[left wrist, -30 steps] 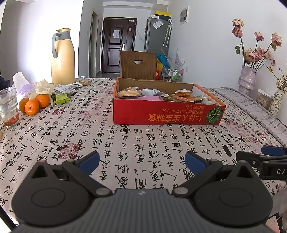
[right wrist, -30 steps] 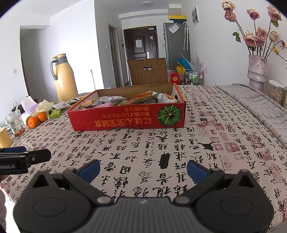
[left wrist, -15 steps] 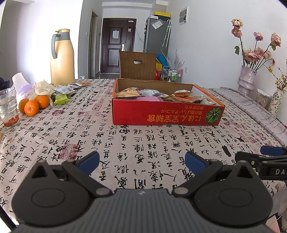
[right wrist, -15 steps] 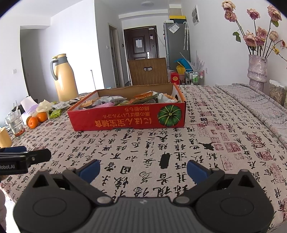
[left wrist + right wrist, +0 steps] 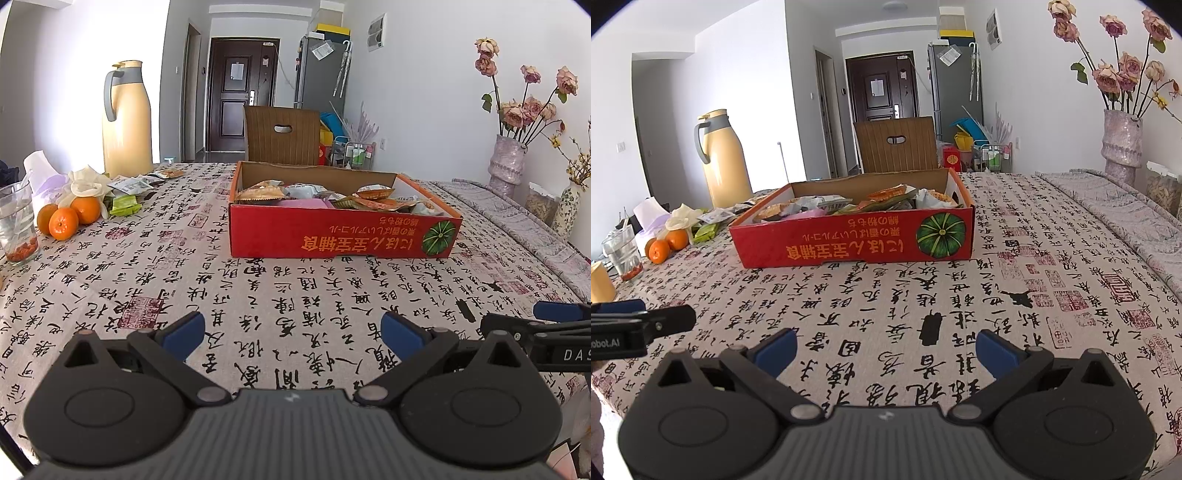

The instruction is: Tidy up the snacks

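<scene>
Red cardboard box [image 5: 343, 230] printed with a green pumpkin sits well ahead of both claws on the calligraphy-print tablecloth [image 5: 258, 295], packed with crinkled snack packets [image 5: 325, 195]. The left gripper [image 5: 291, 332] hovers over bare cloth with its blue-padded fingers spread wide, holding nothing. The right gripper [image 5: 886, 349] is likewise spread and empty, just beside it. Far off to the left of the left claw lie three oranges [image 5: 68, 218], loose green snack wrappers [image 5: 125, 205], a drinking glass [image 5: 16, 225] and a tall yellow thermos jug [image 5: 125, 118].
</scene>
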`<state>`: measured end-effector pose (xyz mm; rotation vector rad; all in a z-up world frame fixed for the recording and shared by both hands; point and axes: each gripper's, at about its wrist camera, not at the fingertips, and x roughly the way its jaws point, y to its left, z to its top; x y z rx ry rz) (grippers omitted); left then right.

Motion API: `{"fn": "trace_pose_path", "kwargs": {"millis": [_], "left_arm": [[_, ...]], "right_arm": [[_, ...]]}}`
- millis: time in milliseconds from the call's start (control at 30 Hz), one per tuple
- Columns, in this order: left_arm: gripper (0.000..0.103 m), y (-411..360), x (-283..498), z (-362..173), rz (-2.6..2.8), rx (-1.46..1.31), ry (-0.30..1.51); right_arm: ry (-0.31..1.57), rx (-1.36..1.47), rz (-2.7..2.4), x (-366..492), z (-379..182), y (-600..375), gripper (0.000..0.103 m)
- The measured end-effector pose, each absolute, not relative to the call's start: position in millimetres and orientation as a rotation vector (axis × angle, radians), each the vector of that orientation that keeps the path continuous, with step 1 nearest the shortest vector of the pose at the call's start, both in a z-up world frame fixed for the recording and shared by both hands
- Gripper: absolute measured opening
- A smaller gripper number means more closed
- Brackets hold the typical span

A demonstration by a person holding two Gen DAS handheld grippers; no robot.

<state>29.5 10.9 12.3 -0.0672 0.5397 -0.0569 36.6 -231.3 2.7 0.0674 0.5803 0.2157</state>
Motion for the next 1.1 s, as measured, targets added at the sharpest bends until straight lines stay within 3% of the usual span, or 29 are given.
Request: {"fn": "trace_pose_path", "kwargs": {"millis": [1100], "left_arm": [[0.103, 11.9, 31.9, 12.9, -0.077, -0.072, 0.534]], "right_arm": [[0.593, 0.069, 0.217, 37.8, -4.9, -230.2, 0.103]]}}
